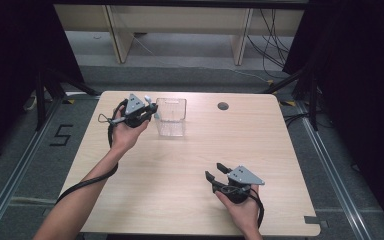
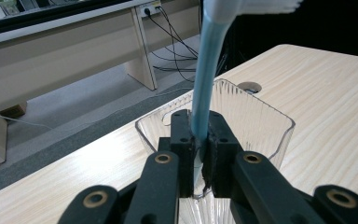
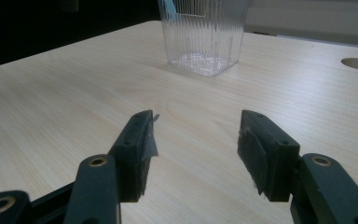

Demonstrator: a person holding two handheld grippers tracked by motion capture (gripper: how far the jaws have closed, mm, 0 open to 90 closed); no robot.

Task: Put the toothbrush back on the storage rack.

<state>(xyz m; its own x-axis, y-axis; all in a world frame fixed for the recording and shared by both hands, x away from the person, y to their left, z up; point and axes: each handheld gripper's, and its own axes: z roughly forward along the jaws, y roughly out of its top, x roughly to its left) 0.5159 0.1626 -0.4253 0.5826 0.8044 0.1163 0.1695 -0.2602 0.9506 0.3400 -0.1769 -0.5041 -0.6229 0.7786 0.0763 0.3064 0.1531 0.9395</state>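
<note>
Gripping: left gripper (image 2: 200,154) fingers clamped on a toothbrush (image 2: 209,70), low on the handle
Toothbrush look: translucent light-blue handle, white bristle head at top, standing near upright, slight tilt
Toothbrush place: held at the near rim of the cup (image 2: 261,121), left-rear of the worktop (image 1: 190,175)
Cup look: clear ribbed plastic, squarish with rounded corners, upright
Right gripper (image 3: 196,149): fingers apart, nothing between them, low over the worktop near the front edge, pointing at the cup, well apart from it
Writing: "5" marked on the floor (image 1: 60,135) left of the worktop
Count: toothbrush 1, cup 1, grippers 2, round cable hole (image 1: 223,106) 1
</note>
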